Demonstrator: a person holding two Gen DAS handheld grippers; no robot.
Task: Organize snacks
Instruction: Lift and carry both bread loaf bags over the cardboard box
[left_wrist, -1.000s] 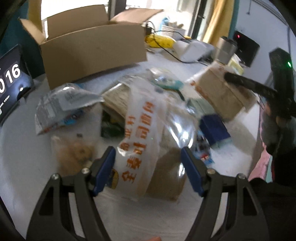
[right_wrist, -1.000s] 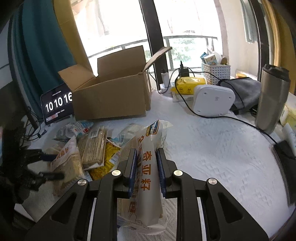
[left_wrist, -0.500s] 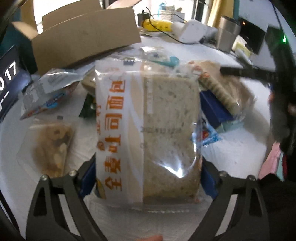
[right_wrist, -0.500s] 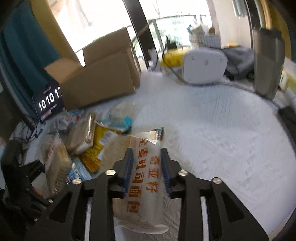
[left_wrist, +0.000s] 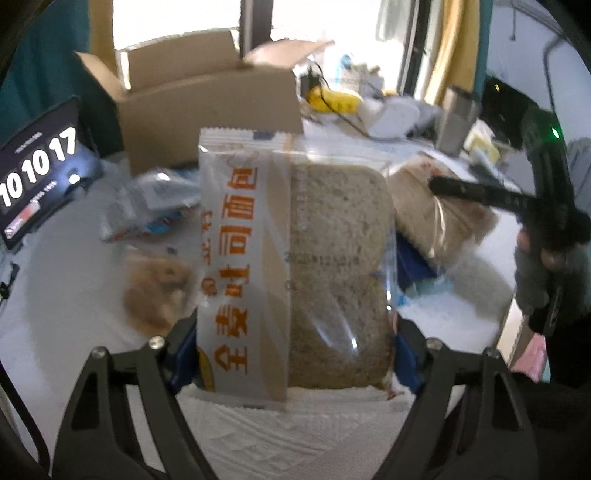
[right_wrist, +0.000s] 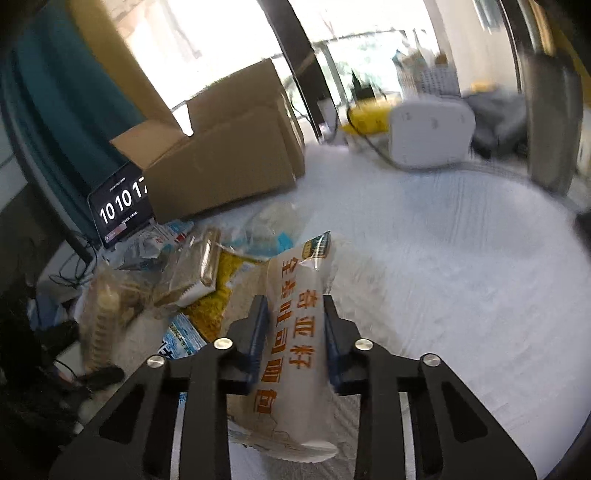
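On my left, the left gripper (left_wrist: 295, 354) stands wide with its jaws closing, a flat bread pack (left_wrist: 295, 266) spanning them edge to edge. The pack hangs above the white table (left_wrist: 74, 280), short of the open cardboard box (left_wrist: 207, 99). On my right, the right gripper (right_wrist: 293, 336) has narrow jaws closing on a second bread pack (right_wrist: 299, 332), gripped across its thin sides. I judge both light, soft, slippery-filmed and crushable; hold the edges gently.

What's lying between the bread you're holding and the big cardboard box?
In the left wrist view, crinkly snack packets lie on the white cloth between the held bread pack and the cardboard box.
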